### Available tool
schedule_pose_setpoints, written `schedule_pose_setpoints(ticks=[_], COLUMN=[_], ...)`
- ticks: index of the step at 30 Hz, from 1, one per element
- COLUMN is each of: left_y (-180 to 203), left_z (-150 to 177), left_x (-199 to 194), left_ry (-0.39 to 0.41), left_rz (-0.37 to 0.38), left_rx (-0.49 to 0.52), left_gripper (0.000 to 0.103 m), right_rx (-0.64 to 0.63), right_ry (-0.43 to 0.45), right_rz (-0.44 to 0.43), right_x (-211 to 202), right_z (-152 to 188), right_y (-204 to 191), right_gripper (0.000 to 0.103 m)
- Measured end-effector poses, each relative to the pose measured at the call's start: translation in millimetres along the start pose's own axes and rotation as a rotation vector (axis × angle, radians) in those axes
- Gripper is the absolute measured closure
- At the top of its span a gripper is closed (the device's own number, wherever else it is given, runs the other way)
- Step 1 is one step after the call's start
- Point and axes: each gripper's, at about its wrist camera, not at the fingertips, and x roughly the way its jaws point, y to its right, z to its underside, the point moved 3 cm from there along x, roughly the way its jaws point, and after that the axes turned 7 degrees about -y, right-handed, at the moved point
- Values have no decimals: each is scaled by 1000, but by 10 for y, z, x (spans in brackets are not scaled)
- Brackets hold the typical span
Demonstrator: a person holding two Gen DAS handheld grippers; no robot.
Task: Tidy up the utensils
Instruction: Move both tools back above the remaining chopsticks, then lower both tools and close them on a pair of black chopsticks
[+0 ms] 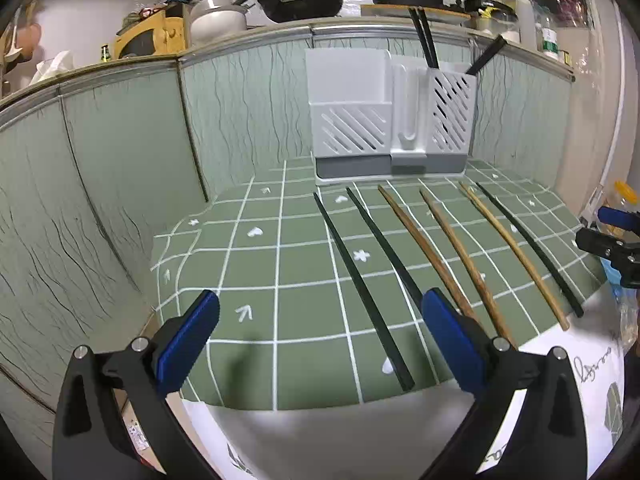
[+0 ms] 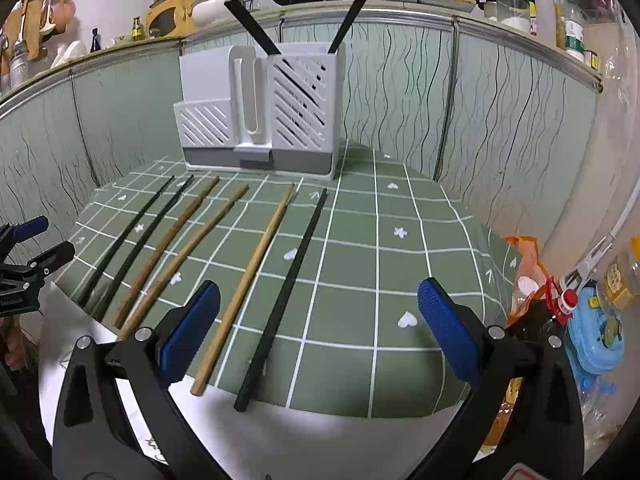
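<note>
A: Left wrist view. What surrounds the work?

B: Green panel wall across the upper left; pans and jars on the ledge above. White utensil holder upper centre, black chopsticks upright in its right compartment. Nothing blocks it.

A: Task items?

B: Six chopsticks on the checked mat, fanned centre to right: three black, three wooden. Left gripper spread wide, empty; its right finger overlaps one black stick.

A: Right wrist view?

B: Snack bags and a blue box at the right edge. Holder upper left of centre. Right gripper wide apart, holding nothing; a wooden chopstick and a black chopstick lie between its fingers.
</note>
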Motion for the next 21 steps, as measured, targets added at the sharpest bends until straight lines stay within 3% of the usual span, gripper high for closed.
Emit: schedule_pose_setpoints(ticks=[7,14,21], left_y=[51,128,195], left_z=[80,149,168], left_x=[88,236,323], left_ry=[-25,-78,-100], left_rz=[-30,-37,-21], left_rx=[-14,-12,-14], left_gripper=[8,28,46], right_rx=[0,33,-10], right_ry=[-36,-84,-108], right_rz=[24,34,23], right_x=[109,211,266], right_z=[120,196,243], right_y=[0,64,-31], right_gripper=[8,10,26])
